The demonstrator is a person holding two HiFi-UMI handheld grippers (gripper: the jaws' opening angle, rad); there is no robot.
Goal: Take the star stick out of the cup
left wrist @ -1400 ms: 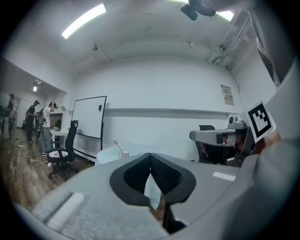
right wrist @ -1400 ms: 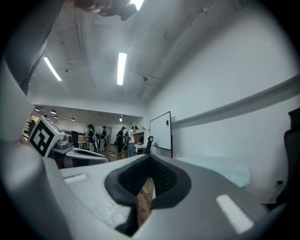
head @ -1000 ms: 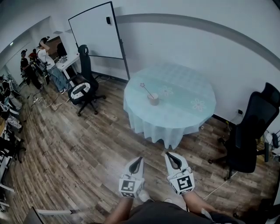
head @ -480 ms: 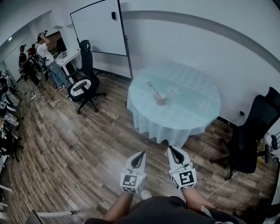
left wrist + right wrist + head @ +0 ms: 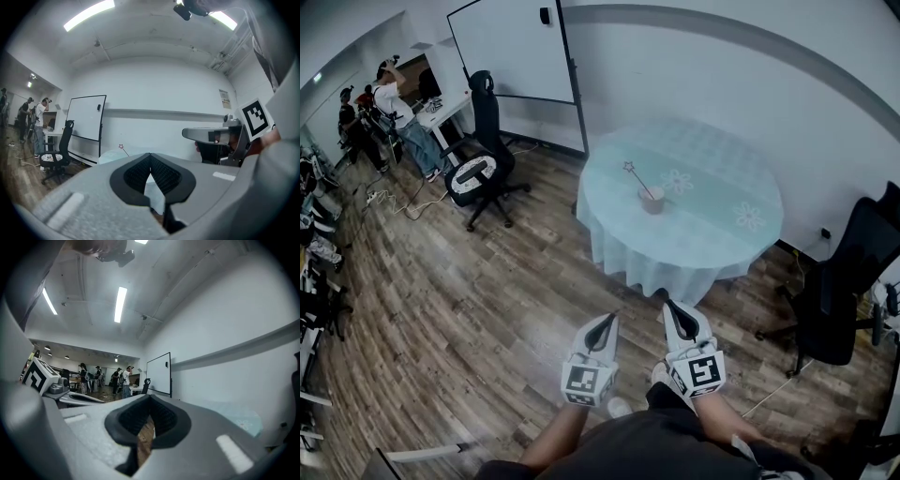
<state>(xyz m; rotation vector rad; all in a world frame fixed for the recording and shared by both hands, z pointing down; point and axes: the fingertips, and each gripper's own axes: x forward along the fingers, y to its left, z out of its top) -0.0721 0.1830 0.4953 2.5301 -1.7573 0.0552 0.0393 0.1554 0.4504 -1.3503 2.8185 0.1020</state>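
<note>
Head view: near the middle of the round worktop [image 5: 712, 234], a small cup [image 5: 652, 200], with the star stick [image 5: 638, 179] leaning out of it toward the far left edge, star uppermost. Well short of the near edge, over the wooden floor [image 5: 469, 309], left tongs [image 5: 608, 321] and right tongs [image 5: 672, 306] side by side, both pointing at the worktop.

Left gripper view: left tongs [image 5: 150, 156] with tips pressed together and nothing between the ribbed pads. Beyond them, small and far off, the star stick [image 5: 123, 149] above the pale worktop [image 5: 107, 157]; cup hidden behind the jaws.

Right gripper view: right tongs [image 5: 150, 398] likewise closed on nothing, only floor showing through the gap below the tips. Worktop [image 5: 241, 418] at the right; no cup or stick to be made out here.

Judged from this: probably a thin, light, stiff rod, likely smooth enough to twist or slip in a loose pinch. Best gripped on the bare shaft between cup rim and star, then lifted along its own lean. Light cup too, so likely to tip or drag if pulled sideways.
</note>
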